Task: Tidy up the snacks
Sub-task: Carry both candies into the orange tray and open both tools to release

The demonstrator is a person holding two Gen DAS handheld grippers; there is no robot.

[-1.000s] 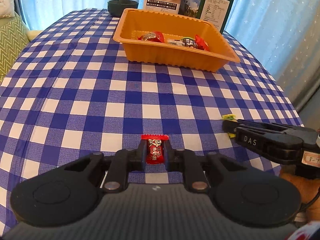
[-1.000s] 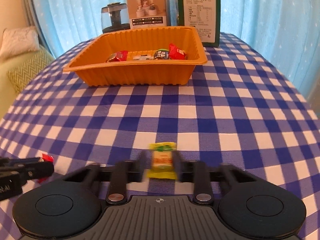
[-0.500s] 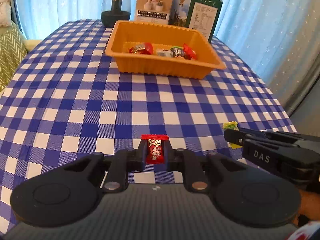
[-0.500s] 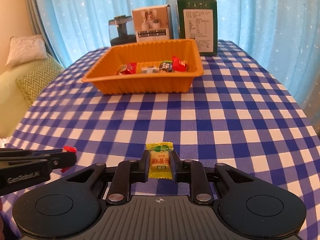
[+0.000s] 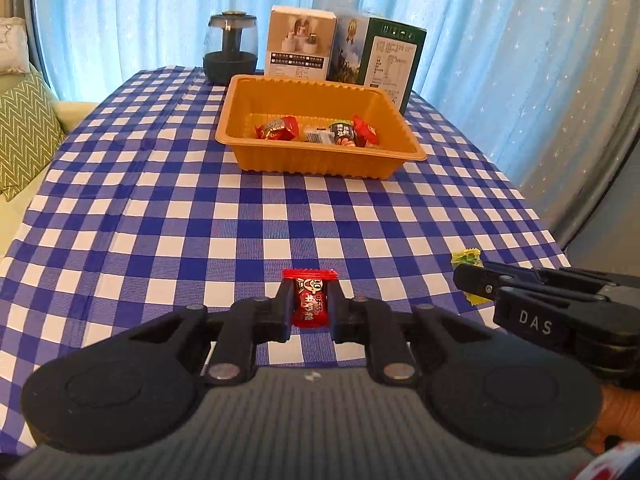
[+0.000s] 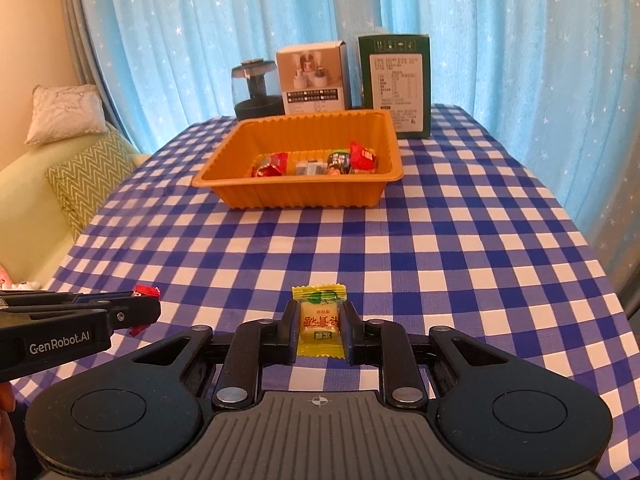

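My left gripper (image 5: pixel 309 305) is shut on a red wrapped candy (image 5: pixel 309 298), held above the checked tablecloth. The right gripper (image 6: pixel 320 326) is shut on a yellow wrapped candy (image 6: pixel 319 324), also lifted off the cloth. Each gripper shows at the side of the other's view: the right gripper (image 5: pixel 464 276) with the yellow wrapper at the right edge, the left gripper (image 6: pixel 154 310) with the red wrapper at the left edge. Farther back stands the orange tray (image 5: pixel 320 156) (image 6: pixel 304 196), holding several wrapped snacks (image 5: pixel 280 128) (image 6: pixel 340 160).
Behind the tray stand a dark glass jar (image 5: pixel 231 50), a white box (image 5: pixel 302 44) and a green box (image 5: pixel 390 64). A sofa with a zigzag cushion (image 6: pixel 86 176) is at the left, beside the table. Blue curtains hang behind.
Both grippers have risen with their candies and pulled back, so the tray looks smaller and farther away and more of the curtain shows.
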